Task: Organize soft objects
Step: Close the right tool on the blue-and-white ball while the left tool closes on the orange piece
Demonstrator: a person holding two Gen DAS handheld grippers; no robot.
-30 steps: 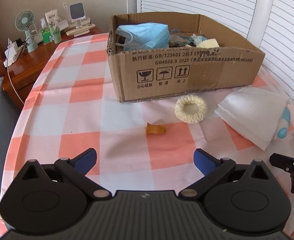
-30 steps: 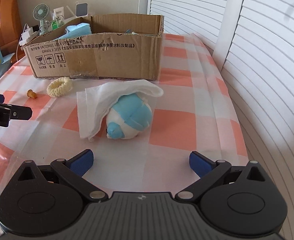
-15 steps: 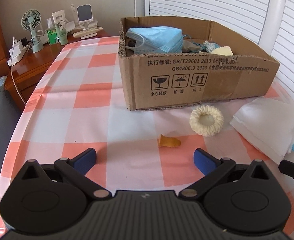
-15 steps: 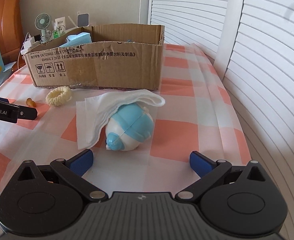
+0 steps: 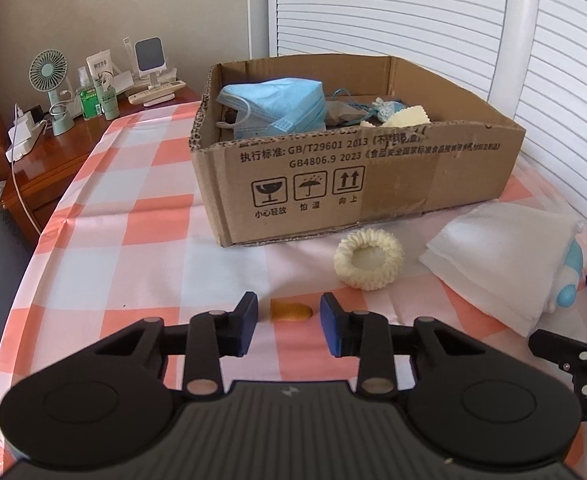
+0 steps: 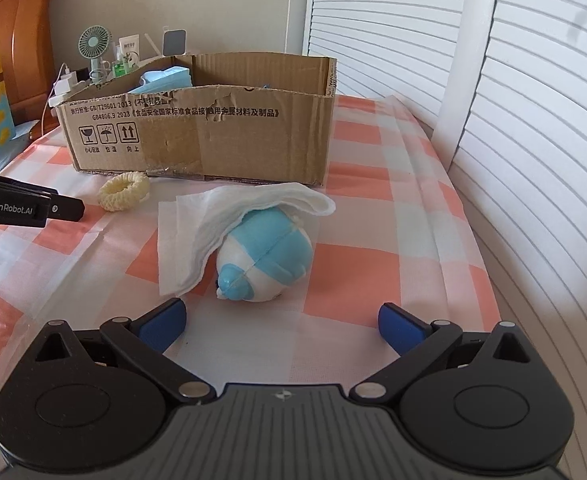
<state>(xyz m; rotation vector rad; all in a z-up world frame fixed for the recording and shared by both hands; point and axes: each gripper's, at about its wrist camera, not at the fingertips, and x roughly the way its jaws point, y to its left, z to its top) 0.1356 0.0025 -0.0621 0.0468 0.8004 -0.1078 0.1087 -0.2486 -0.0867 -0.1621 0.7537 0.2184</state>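
A small amber soft piece (image 5: pixel 291 311) lies on the checked tablecloth (image 5: pixel 133 236), just in front of the left gripper (image 5: pixel 289 322), in line with the gap between its blue pads (image 5: pixel 247 320); the jaws have just been closing and now stand narrow, with a sliver of cloth showing on each side of the piece, so the pads do not press on it. What the piece is cannot be made out, and in the right wrist view the left gripper's black body hides it. Just beyond it to the right lies one cream knitted ring (image 5: pixel 369 258), close to the near wall of the single cardboard box (image 5: pixel 373 184). Inside the box one pale blue face mask (image 5: pixel 277 106) shows clearly; the grey, blue and cream bits beside it are a tangle that is hard to separate. Right of the ring, one white folded cloth (image 6: pixel 229 224) drapes over one blue-and-white round toy (image 6: pixel 265 260), covering its far side. The right gripper (image 6: pixel 281 322) points down at that toy from the near side, jaws wide, nothing between its pads. On the far left a wooden side table (image 5: pixel 53 152) holds a small green fan (image 5: pixel 49 76), bottles and chargers, too small to count. White louvred panels (image 5: pixel 373 8) close the far and right sides.
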